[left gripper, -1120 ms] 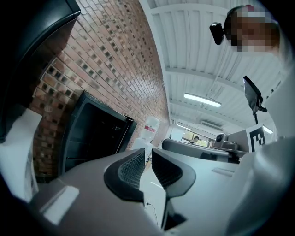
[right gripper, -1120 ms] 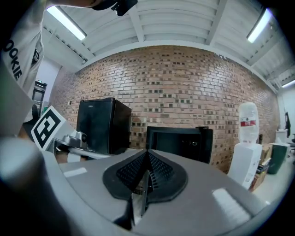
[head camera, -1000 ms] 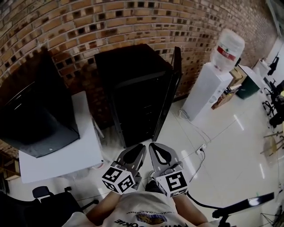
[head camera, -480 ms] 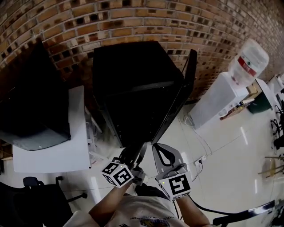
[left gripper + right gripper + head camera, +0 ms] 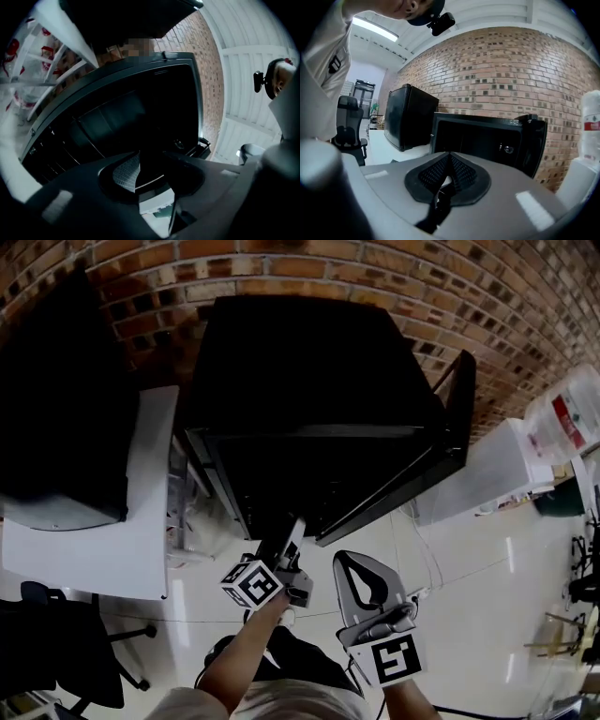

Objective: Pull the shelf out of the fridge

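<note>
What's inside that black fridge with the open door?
The fridge is very dark inside. A flat, dark shelf can just be made out across it. Whether anything sits on the shelf, or further back, is lost in shadow.

- The right tongs (image 5: pixel 450 155) fill the bottom of the view. Their ribbed black pads (image 5: pixel 432 173) meet at the tips with nothing between them.
- Straight ahead of the tongs stands a black fridge (image 5: pixel 473 138). Its front is open and its inside is too dark to make out.
- The fridge door (image 5: pixel 534 143) is swung out, ahead and to the right of the tongs.
- A brick wall (image 5: pixel 501 70) runs behind the fridge.
- Ahead and to the left, a black cabinet (image 5: pixel 410 117) sits on a white desk (image 5: pixel 386 149), and an office chair (image 5: pixel 348 126) stands further left.
- At the far right edge is a water bottle (image 5: pixel 592 117).
- Above the tongs are a person's light sleeve (image 5: pixel 323 65) and a head-mounted camera (image 5: pixel 440 23).
</note>
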A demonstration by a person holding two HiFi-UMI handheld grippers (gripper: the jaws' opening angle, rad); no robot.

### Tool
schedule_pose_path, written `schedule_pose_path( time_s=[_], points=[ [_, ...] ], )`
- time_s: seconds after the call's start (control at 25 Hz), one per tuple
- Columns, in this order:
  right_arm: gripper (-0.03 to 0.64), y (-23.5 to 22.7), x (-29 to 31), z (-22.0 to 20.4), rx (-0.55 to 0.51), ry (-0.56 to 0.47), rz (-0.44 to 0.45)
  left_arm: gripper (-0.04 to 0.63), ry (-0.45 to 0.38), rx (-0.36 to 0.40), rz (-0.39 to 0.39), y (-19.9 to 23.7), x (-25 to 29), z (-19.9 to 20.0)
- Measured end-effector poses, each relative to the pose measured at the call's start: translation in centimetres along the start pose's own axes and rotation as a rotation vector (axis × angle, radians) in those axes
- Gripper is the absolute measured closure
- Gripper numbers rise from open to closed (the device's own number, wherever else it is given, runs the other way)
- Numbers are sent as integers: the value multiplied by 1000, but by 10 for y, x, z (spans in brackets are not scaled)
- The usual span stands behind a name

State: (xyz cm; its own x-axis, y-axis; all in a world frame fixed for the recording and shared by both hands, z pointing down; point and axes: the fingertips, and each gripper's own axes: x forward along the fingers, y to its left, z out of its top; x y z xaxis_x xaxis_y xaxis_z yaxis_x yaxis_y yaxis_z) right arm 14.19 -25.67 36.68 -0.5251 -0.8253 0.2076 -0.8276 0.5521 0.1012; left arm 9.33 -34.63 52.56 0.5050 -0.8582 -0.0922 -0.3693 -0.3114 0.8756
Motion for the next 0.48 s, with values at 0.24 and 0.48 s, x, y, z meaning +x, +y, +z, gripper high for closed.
schedule_pose_path(
  time_s=[0.24, 0.48],
  points=[
    [612, -9, 21, -30, 0, 17, 14, 444, -98, -139, 93, 85, 35, -17],
    [612, -16, 24, -69, 20, 86, 28, 391, -148, -298, 111, 144, 68, -43]
  ],
)
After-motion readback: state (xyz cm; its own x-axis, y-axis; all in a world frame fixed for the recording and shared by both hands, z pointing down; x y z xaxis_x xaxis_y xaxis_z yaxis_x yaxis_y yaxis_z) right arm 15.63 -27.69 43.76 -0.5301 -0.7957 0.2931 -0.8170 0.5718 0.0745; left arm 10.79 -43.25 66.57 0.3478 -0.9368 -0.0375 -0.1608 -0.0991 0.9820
